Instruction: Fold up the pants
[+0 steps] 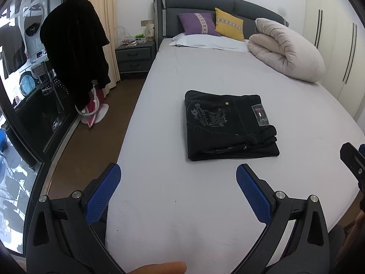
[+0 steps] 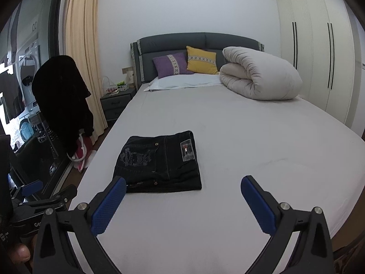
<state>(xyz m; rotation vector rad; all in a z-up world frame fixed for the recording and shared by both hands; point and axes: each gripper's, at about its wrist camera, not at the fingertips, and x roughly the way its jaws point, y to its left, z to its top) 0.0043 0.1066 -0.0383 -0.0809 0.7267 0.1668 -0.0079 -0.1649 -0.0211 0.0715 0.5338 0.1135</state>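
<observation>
Hovering: you've got both tools hanging above the near end of the bed [image 1: 159, 205], and neither one is touching cloth.
Left hand-held gripper [image 1: 178, 188]: spread wide, blue pads well apart, nothing between them.
Right hand-held gripper [image 2: 183, 197]: also spread wide and empty; its left pad sits just in front of the bundle's near corner in the right wrist view.
Pants [image 1: 230, 125]: black, lying as a compact rectangle near the middle of the sheet, patch and printed pocket facing up, layered edges toward you. By my read the folding looks finished.
Risk one: if you swing the right tool low, that left pad could catch the near corner and drag the top layer off the stack.
Risk two: the near right corner looks a bit lumpy and uneven in the left wrist view, so a nudge there could let the layers slide apart.
Risk three: pinching only the top layer to tidy it would peel the fold open.
Count, pants: one pair.
Count, tools: two, both empty.
Count, cushions: two at the headboard, a purple cushion [image 2: 172, 65] and a yellow cushion [image 2: 202, 60].
Count, bedding: one rolled duvet [image 2: 260, 77], well apart from the pants.
</observation>
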